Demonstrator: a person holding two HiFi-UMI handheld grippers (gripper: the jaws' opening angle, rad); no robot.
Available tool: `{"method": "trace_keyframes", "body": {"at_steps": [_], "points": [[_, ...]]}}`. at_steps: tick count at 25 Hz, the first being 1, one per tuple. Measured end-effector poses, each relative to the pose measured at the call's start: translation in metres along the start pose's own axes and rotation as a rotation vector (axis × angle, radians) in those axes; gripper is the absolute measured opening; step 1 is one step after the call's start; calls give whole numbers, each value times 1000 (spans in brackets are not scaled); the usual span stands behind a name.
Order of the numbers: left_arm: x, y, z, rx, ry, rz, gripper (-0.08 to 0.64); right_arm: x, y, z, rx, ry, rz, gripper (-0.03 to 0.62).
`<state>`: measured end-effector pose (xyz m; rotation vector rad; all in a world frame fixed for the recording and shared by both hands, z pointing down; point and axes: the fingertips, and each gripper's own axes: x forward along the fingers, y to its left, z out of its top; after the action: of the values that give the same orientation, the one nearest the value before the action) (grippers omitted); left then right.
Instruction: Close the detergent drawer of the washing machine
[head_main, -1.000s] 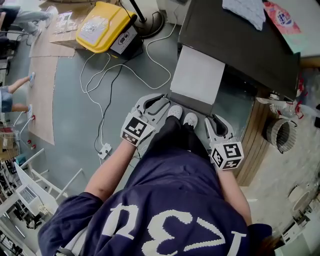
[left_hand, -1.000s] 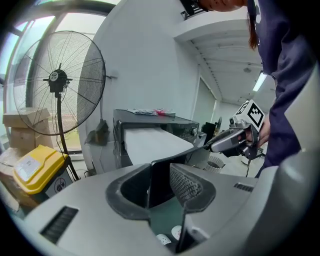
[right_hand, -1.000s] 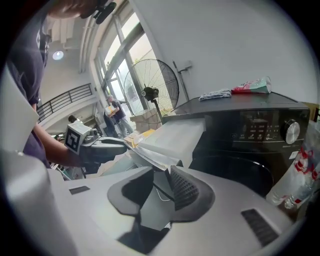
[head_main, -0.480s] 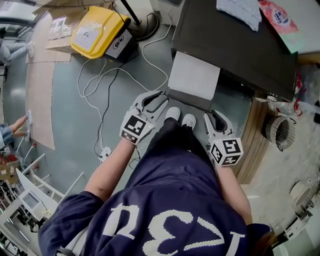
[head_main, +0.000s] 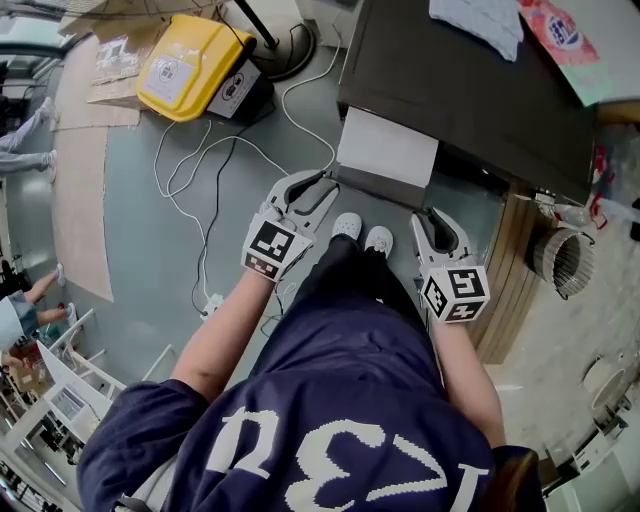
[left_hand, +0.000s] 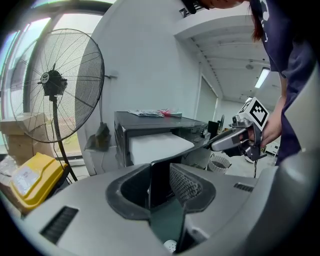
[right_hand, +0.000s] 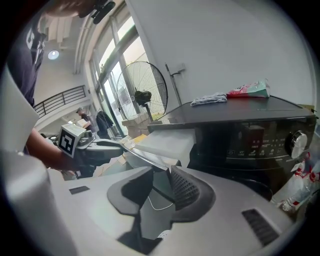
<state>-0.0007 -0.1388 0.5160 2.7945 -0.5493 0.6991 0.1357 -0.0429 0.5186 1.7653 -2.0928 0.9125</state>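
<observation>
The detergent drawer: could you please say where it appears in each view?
Head view: drawer upper centre, pulled out.
Left gripper view: drawer at centre.
Right gripper view: drawer at centre.
Landmark: pink packet atop the machine.

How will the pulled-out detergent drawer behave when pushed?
Probably stiff: the detergent drawer looks like a rigid box with a flat front. It likely slides straight into the washing machine rather than tipping. It is wide, so a push at one corner may make it bind; centre seems safer.
</observation>
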Motion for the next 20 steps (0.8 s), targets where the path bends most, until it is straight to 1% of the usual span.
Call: {"method": "trace_keyframes", "body": {"at_steps": [13, 20], "points": [[34, 30, 25, -12, -34, 34, 137, 28, -27, 34, -3, -54, -51, 124], [47, 42, 33, -17, -44, 47, 137, 39, -37, 46, -9, -68, -73, 124]]}}
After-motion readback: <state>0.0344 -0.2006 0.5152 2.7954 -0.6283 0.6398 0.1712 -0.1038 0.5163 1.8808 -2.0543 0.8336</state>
